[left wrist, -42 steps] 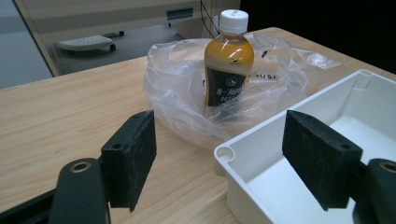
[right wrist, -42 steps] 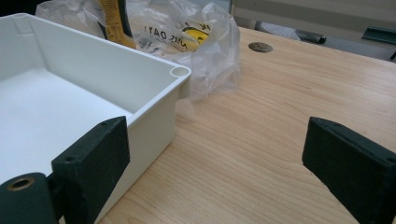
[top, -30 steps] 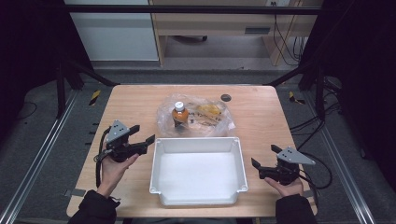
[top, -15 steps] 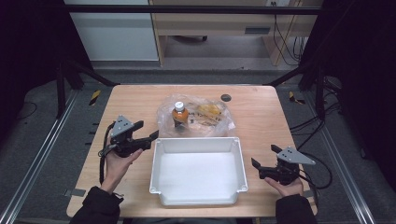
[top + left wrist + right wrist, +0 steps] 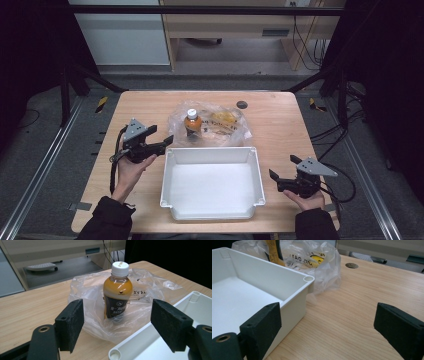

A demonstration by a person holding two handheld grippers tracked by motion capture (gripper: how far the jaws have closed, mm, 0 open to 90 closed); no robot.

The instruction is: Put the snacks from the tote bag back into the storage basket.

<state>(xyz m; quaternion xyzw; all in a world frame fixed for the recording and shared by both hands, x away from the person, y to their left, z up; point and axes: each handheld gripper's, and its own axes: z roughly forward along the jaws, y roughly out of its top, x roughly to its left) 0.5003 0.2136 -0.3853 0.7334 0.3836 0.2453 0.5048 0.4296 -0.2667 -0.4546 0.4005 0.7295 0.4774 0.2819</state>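
Note:
A small bottle (image 5: 192,122) of orange drink with a white cap and dark label stands upright inside a crumpled clear plastic bag (image 5: 225,125) at the table's middle. In the left gripper view the bottle (image 5: 117,293) stands straight ahead in the bag (image 5: 150,292), beyond the pads. My left gripper (image 5: 161,137) is open, held left of the bottle and pointing at it, with nothing touching its jaws (image 5: 117,312). My right gripper (image 5: 281,167) rests open on the table right of the white tray (image 5: 210,150), with bare wood between its jaws (image 5: 328,322).
The white tray (image 5: 262,275) is empty, and its far rim touches the bag (image 5: 322,262). Its corner (image 5: 140,337) lies just below my left gripper's right pad. A dark round grommet (image 5: 242,104) sits in the tabletop behind the bag. Metal rails run along both sides of the table.
My left gripper has shifted a little to the right and away from me, nearer the bottle, with its jaws still wide. The right gripper has not moved.

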